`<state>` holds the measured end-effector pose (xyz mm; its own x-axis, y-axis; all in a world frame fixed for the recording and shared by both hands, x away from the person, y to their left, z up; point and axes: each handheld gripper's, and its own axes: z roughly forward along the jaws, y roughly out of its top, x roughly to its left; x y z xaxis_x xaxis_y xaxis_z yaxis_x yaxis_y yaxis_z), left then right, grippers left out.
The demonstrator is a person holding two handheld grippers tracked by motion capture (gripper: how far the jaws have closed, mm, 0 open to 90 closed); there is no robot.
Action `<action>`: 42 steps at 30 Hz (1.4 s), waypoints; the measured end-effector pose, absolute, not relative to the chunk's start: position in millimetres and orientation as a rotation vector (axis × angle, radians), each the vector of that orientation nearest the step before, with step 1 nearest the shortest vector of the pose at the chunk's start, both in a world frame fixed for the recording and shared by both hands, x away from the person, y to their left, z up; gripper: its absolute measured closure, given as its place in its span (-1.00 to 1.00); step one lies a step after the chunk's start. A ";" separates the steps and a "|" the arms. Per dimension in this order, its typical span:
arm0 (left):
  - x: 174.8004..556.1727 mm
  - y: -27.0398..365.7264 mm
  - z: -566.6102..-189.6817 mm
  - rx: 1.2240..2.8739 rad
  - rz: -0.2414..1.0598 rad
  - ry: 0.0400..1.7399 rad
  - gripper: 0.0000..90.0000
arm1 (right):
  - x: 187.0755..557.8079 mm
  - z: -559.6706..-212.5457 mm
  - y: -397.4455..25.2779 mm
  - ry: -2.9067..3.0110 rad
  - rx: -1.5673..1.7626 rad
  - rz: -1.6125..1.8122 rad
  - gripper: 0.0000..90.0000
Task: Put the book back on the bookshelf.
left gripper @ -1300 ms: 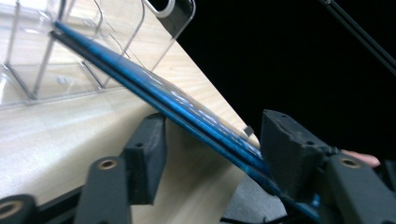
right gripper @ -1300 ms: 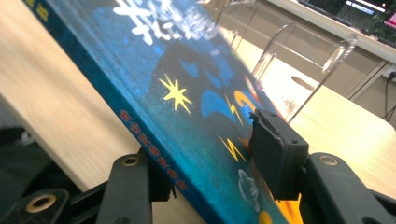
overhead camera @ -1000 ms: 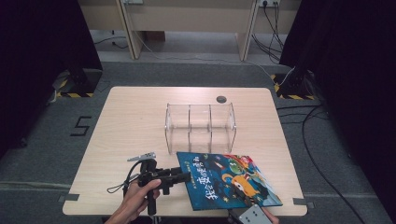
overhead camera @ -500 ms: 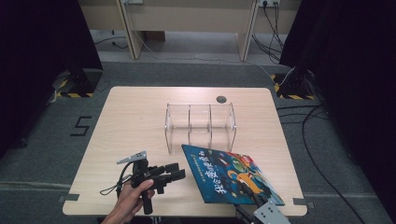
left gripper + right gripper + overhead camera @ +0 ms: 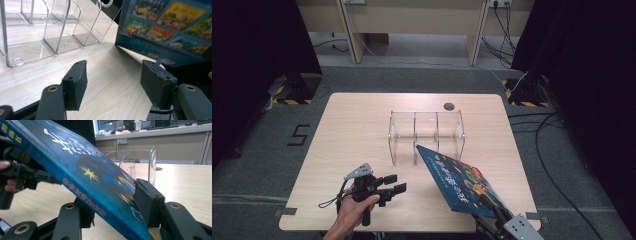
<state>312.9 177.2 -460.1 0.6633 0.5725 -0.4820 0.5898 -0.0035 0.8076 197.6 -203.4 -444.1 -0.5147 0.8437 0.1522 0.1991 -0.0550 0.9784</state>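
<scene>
High view: the pale wood tabletop stands on grey carpet, with a small dark round fitting near its far edge. Near the middle stands a clear acrylic organizer, upright, split by dividers into three compartments, all of them bare. Just in front of it and to its right, a blue picture book is held off the tabletop at a tilt, its far corner raised and close to the organizer's front right edge, its near end low at the tabletop's near right corner. There the right gripper is clamped on that near end, a grey three-cornered plate on top. The left gripper sits over the near left part of the tabletop, held by the person's left hand, its jaws parted with nothing between them, pointing toward the book and well short of it.

In the right gripper view, the right gripper pinches the book by its spine edge, one pad on the cover and the other beneath; the organizer stands beyond.

In the left gripper view, the left gripper is spread wide over bare wood, with the organizer ahead on the left and the book's back cover on the right.
</scene>
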 end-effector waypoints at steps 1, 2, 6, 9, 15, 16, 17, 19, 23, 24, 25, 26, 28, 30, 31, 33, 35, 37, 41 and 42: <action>312.8 176.8 -460.3 1.662 -0.017 0.958 -0.14 | 197.7 -443.4 -205.8 1.695 1.120 1.627 0.19; 312.8 176.4 -460.5 1.666 -0.018 0.956 -0.14 | 197.7 -443.4 -205.8 1.695 1.120 1.627 0.19; 313.8 176.2 -462.8 1.676 -0.020 0.958 -0.12 | 197.3 -442.6 -208.9 1.689 1.123 1.653 0.20; 314.1 176.8 -464.3 1.678 -0.021 0.962 -0.11 | 197.4 -442.1 -211.0 1.683 1.135 1.694 0.20; 314.9 176.7 -465.8 1.694 -0.008 0.960 -0.11 | 196.8 -442.6 -213.2 1.653 1.168 1.802 0.26; 315.2 176.8 -466.4 1.695 -0.009 0.961 -0.11 | 196.7 -442.4 -213.6 1.656 1.169 1.810 0.28; 315.4 177.0 -466.9 1.696 -0.009 0.963 -0.10 | 196.6 -443.4 -214.0 1.649 1.180 1.835 0.32; 315.8 177.3 -467.8 1.699 -0.009 0.965 -0.10 | 196.4 -443.6 -214.1 1.653 1.172 1.823 0.36; 316.5 178.0 -468.7 1.700 -0.011 0.967 -0.10 | 198.0 -445.3 -220.0 1.643 1.195 1.804 0.44; 316.6 178.1 -468.7 1.701 -0.011 0.966 -0.10 | 198.0 -445.3 -220.0 1.643 1.195 1.804 0.44; 316.7 178.1 -468.8 1.701 -0.010 0.966 -0.10 | 198.5 -445.9 -221.6 1.639 1.199 1.800 0.45; 316.8 178.2 -468.9 1.703 -0.010 0.965 -0.10 | 198.9 -446.2 -223.1 1.642 1.194 1.790 0.47; 317.1 178.3 -469.5 1.705 -0.011 0.966 -0.11 | 199.3 -446.9 -225.1 1.651 1.195 1.754 0.52; 317.4 178.4 -470.2 1.707 -0.013 0.969 -0.11 | 199.9 -448.1 -226.3 1.655 1.206 1.727 0.53; 317.6 178.6 -470.5 1.709 -0.013 0.969 -0.11 | 200.7 -448.5 -227.5 1.645 1.217 1.732 0.53; 318.0 178.9 -471.1 1.710 -0.015 0.968 -0.11 | 200.6 -448.5 -227.2 1.645 1.216 1.730 0.53; 318.3 179.0 -471.7 1.710 -0.017 0.969 -0.11 | 200.3 -448.4 -226.8 1.647 1.215 1.729 0.53; 318.7 178.8 -472.4 1.713 -0.018 0.970 -0.11 | 200.5 -448.1 -227.0 1.639 1.234 1.734 0.53; 318.8 178.0 -473.5 1.717 -0.024 0.968 -0.11 | 202.5 -446.8 -230.2 1.632 1.248 1.737 0.54; 318.9 177.7 -473.7 1.719 -0.026 0.967 -0.11 | 202.7 -446.7 -230.5 1.630 1.249 1.737 0.54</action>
